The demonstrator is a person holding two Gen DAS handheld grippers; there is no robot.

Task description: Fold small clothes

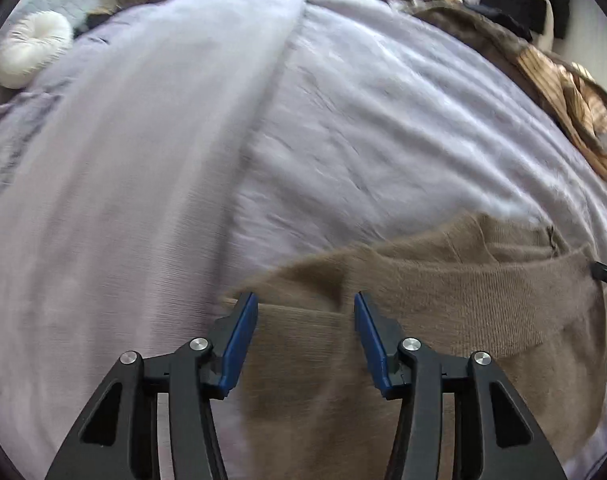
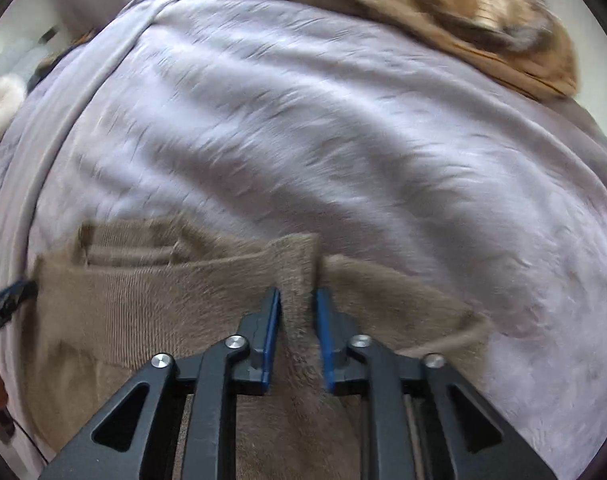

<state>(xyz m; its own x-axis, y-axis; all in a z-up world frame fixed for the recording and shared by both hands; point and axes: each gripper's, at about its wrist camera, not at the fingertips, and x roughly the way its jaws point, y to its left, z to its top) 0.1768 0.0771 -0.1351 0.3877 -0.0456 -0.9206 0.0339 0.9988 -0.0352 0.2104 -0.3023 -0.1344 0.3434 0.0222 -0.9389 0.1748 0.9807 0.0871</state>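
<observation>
- Lying on the pale bedspread (image 1: 151, 184), the tan knit sweater (image 1: 483, 304) has one part folded across.
- Left gripper (image 1: 305, 308) stands wide over the fabric, gripping nothing.
- Right gripper (image 2: 297, 304) is narrow, jaws apart around a raised ridge.
- Fold looks just laid; next, pick a fresh edge.
- Brown clothes (image 2: 443, 12) wait beyond.

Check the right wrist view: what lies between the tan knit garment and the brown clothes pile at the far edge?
Only bare lavender bedcover lies between the tan knit garment and the brown clothes pile; the right wrist view shows that stretch.
</observation>
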